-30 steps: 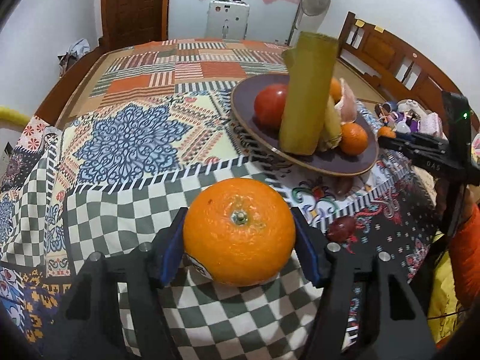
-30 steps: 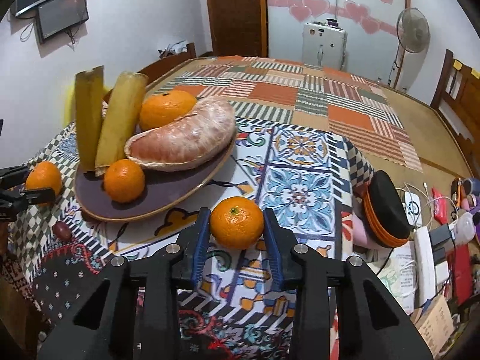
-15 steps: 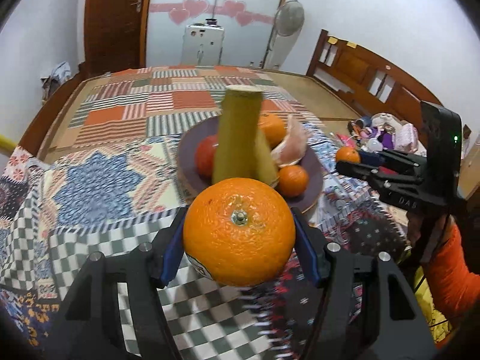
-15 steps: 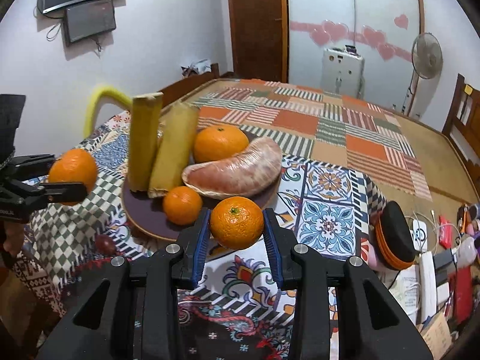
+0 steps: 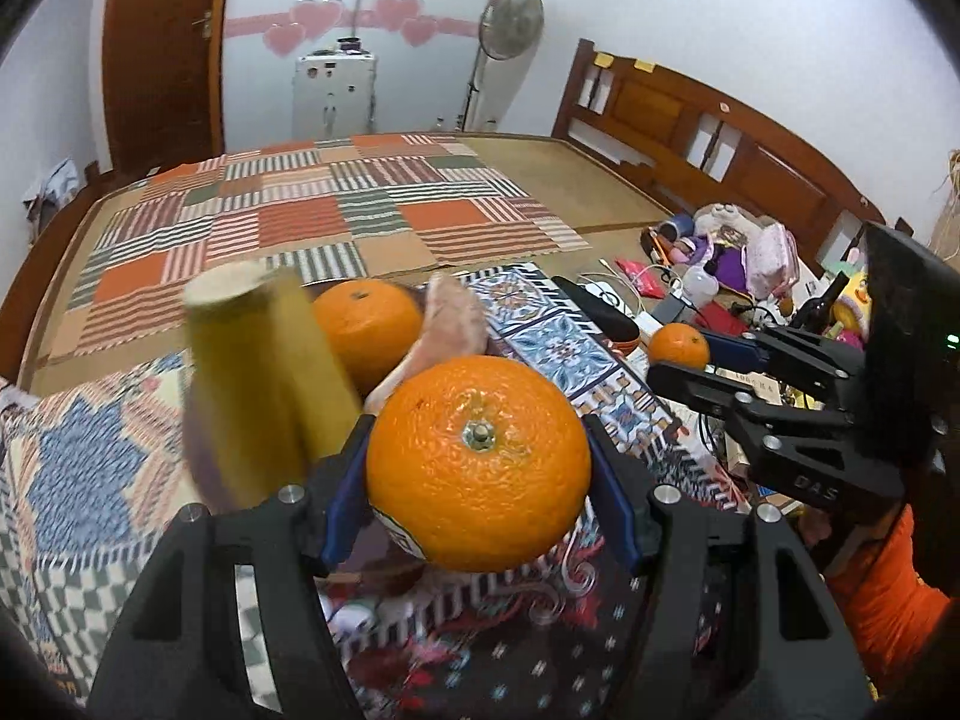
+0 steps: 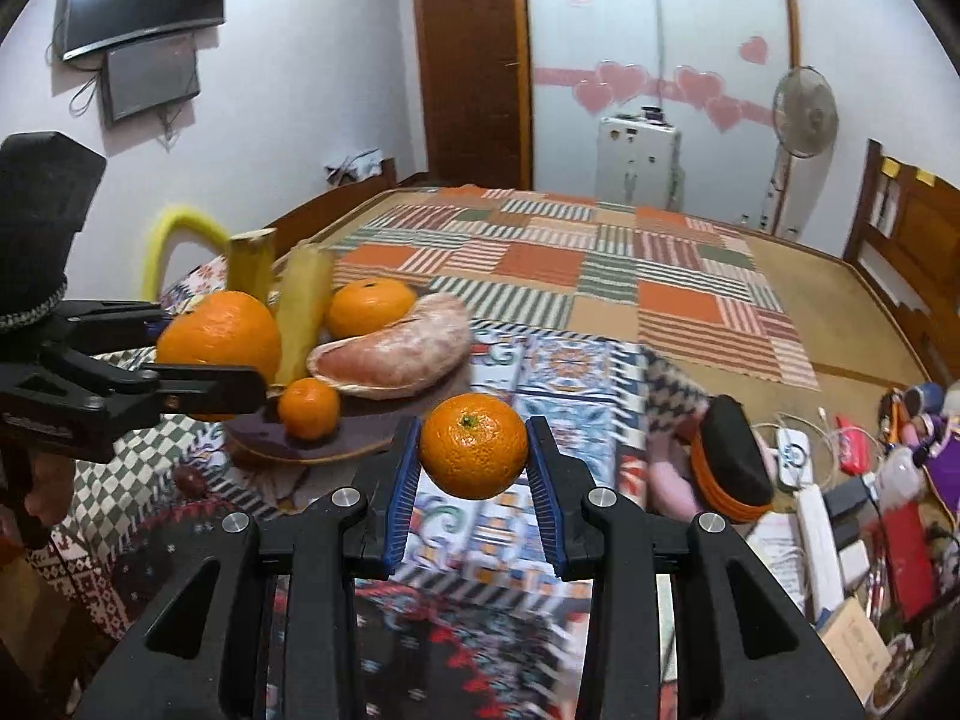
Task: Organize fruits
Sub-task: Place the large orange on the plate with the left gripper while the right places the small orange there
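Observation:
My left gripper [image 5: 480,468] is shut on a large orange [image 5: 478,463], held in the air close to the dark fruit plate [image 6: 336,447]. The same large orange [image 6: 219,345] shows in the right wrist view, over the plate's left side. My right gripper [image 6: 474,450] is shut on a small mandarin [image 6: 474,445], lifted just right of the plate; that mandarin [image 5: 678,345] also appears in the left wrist view. On the plate lie yellow-green stalks [image 6: 303,306], an orange [image 6: 369,307], a small mandarin [image 6: 308,408] and a peeled pomelo segment [image 6: 390,345].
The plate sits on a patterned cloth [image 6: 564,372] over a bed with a striped quilt [image 6: 600,264]. A black and orange pouch [image 6: 729,459], cables and clutter [image 6: 852,480] lie at the right. A small dark red fruit [image 6: 191,482] rests near the plate. A wooden headboard [image 5: 708,138] stands behind.
Both grippers have risen with their fruit. The left one has swung right, toward the plate, so the stalks and plate now sit just behind its orange. The right one lifted its mandarin slightly.

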Demonstrator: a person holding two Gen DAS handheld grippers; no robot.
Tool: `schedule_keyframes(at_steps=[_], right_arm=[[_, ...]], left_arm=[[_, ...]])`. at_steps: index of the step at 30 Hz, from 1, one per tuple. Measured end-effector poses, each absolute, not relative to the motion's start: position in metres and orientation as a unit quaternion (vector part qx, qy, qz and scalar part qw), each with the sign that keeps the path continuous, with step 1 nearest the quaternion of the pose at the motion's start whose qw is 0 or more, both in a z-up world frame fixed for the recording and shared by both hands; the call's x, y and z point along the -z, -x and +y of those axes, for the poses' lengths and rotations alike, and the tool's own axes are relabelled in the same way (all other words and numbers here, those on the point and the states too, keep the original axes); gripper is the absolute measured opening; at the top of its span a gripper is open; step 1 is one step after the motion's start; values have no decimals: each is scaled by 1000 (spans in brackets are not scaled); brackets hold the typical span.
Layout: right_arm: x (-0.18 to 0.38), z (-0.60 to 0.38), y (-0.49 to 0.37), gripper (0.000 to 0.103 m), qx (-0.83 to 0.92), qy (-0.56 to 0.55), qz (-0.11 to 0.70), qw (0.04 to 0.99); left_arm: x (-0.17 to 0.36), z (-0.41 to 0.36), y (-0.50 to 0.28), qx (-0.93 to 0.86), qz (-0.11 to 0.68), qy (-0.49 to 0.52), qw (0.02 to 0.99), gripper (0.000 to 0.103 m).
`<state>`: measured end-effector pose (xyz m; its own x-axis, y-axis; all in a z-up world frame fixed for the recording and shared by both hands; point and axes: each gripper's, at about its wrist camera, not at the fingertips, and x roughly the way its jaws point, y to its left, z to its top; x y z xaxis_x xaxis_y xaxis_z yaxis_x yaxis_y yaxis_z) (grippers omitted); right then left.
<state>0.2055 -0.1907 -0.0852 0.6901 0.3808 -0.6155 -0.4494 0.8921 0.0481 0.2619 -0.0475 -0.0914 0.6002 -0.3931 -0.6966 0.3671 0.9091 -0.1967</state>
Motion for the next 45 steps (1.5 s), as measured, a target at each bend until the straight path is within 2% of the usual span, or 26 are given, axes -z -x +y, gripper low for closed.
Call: schedule_keyframes(at_steps=[12,23,30,45], right_arm=[[85,-216,-201,32,-197,50,314,927],[87,-217,-200,32,-205,44,314,926],[84,-216,-197,32,-212,46,310,926],[74,-165,-209,32,-266,56,296,916]], left_arm=[[117,-87,-304,184,401,-23,897,65],[127,-101,-299,164,380,-94,905,66],[117,-81,-295,189,391,-36,900,66],[63,-1,-225,130,307,-25,942,66]])
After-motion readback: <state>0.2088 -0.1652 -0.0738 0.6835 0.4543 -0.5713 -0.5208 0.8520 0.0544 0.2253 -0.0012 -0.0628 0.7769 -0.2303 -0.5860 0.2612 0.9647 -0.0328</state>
